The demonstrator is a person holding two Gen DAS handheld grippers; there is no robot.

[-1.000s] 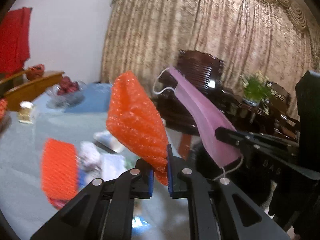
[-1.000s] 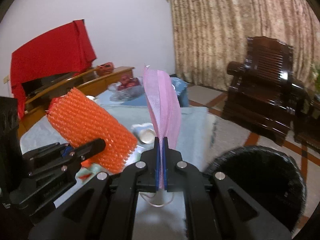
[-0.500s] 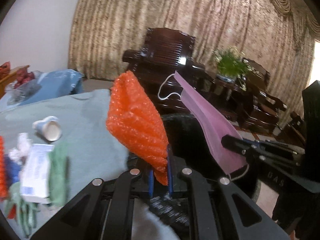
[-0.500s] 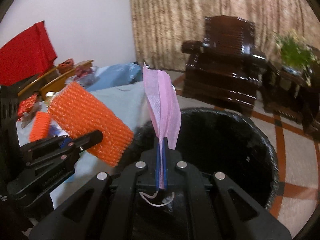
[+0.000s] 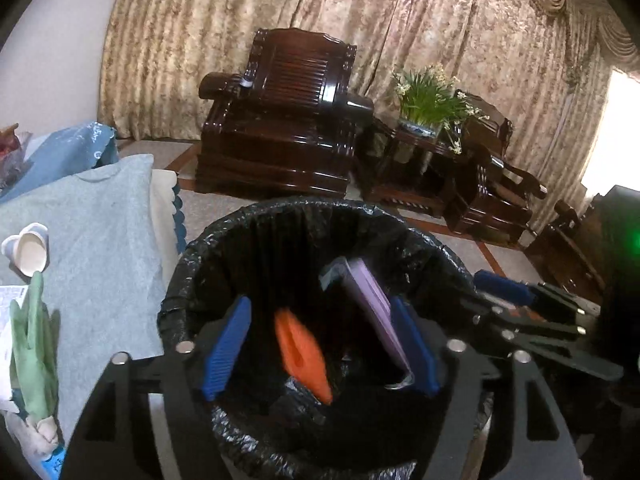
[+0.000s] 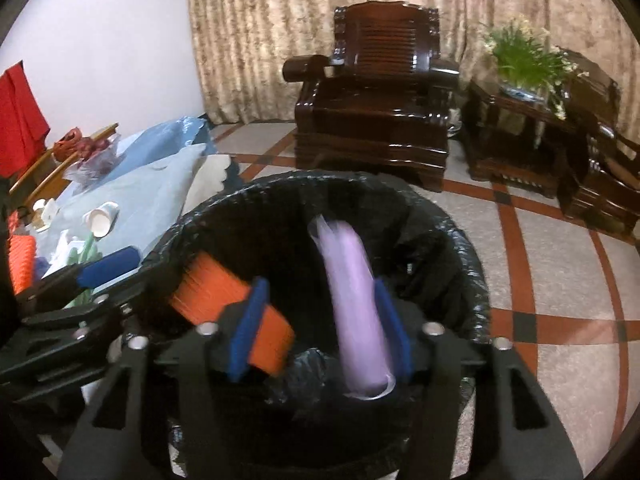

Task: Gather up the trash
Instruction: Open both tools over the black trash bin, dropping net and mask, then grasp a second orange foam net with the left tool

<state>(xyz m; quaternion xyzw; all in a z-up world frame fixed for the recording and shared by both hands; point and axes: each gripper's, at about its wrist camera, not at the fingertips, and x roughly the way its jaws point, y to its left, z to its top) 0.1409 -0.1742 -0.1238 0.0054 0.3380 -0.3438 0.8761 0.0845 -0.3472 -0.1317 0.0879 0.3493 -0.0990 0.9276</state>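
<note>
A black-lined trash bin (image 5: 248,216) (image 6: 460,232) stands on the floor right below both grippers. My left gripper (image 5: 320,348) is open over the bin, and the orange foam net (image 5: 302,356) (image 6: 228,300) is loose between its fingers, blurred, dropping in. My right gripper (image 6: 320,332) is open too, and the pink face mask (image 6: 358,312) (image 5: 374,312) is blurred between its fingers, falling into the bin. In the left wrist view the right gripper's fingers (image 5: 504,288) reach in from the right.
The table with a light blue cloth (image 5: 92,232) (image 6: 156,196) lies left of the bin and carries a paper cup (image 5: 28,248) (image 6: 102,218), a green glove (image 5: 34,352), paper scraps and another orange net (image 6: 22,264). Dark wooden armchairs (image 6: 380,92) and a plant (image 6: 524,60) stand behind.
Both grippers swung from the table to above the bin and opened. The orange net and the pink mask left the fingers and are dropping into the bin.
</note>
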